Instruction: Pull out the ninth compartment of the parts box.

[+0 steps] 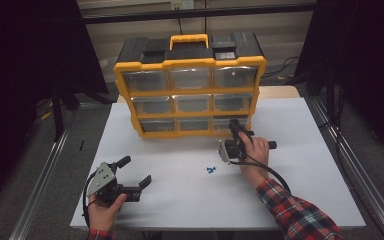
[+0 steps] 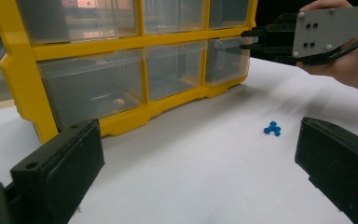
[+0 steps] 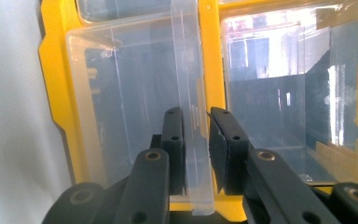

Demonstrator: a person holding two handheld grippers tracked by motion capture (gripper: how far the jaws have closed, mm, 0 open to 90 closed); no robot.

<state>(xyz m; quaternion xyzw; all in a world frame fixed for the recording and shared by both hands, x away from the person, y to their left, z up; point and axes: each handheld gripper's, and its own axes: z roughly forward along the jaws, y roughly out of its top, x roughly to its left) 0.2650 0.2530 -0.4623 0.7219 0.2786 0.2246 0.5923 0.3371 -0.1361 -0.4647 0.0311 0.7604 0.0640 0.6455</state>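
High view: a yellow and black organizer [image 1: 190, 85] with nine clear drawers in three rows stands at the far middle of a white table [image 1: 300, 190]; a person's forearms enter from the bottom edge.
Right gripper [image 1: 236, 129]: held in the hand with the plaid sleeve [image 1: 300, 212], turned on its side, jaws reaching to the bottom-right drawer [image 1: 228, 123] of the organizer.
Right gripper view: the two black jaws stand close on either side of the drawer's clear pull tab [image 3: 196, 140]; the left pad lies against the tab, the right pad just beside it with what looks like a sliver of gap, so the grasp reads as clenched on the tab, or very nearly so.
Drawer: lowest row, right end, seated in the yellow frame; whether it is slid out at all cannot be told.
Left gripper [image 1: 136, 172]: resting low near the front left of the table, jaws spread wide with nothing between them, well apart from the organizer.
Left gripper view: its jaws frame bare table; the right gripper [image 2: 249, 39] shows at upper right, at the drawer [image 2: 223, 60].
Blue bits [image 1: 210, 170]: a small cluster lying on the table between the two grippers, touched by neither; also seen in the left gripper view [image 2: 272, 129].
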